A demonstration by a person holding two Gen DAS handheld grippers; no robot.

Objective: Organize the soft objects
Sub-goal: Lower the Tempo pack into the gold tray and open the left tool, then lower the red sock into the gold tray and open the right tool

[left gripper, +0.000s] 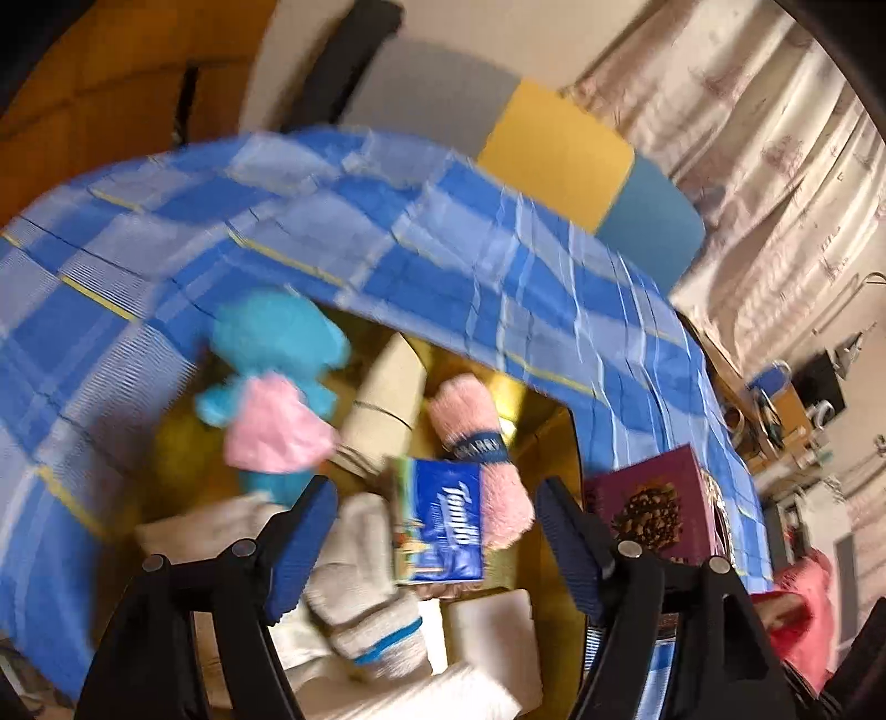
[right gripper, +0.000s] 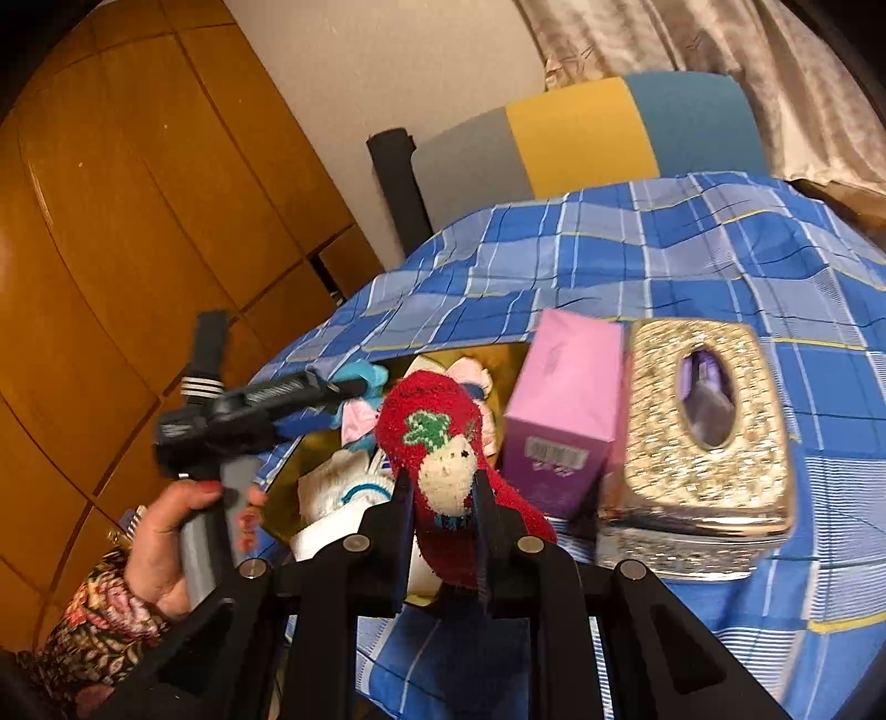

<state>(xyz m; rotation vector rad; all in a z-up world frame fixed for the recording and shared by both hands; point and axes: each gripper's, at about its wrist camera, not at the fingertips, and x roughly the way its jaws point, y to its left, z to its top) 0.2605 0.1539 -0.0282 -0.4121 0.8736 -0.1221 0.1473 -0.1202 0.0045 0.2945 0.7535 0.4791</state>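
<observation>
Wood wardrobe (right gripper: 138, 232) left, pale wall (right gripper: 387, 72), beige curtain (right gripper: 720, 50) right, grey/yellow/blue headboard (right gripper: 581, 135).

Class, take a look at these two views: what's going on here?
A person is sorting soft things into a gold-lined box on a blue checked cloth. The right gripper is shut on a red fuzzy sock, carried above the box. The left gripper hangs open over the box, holding nothing; below it lie a tissue pack, white socks, a pink rolled towel and a blue plush toy.
</observation>
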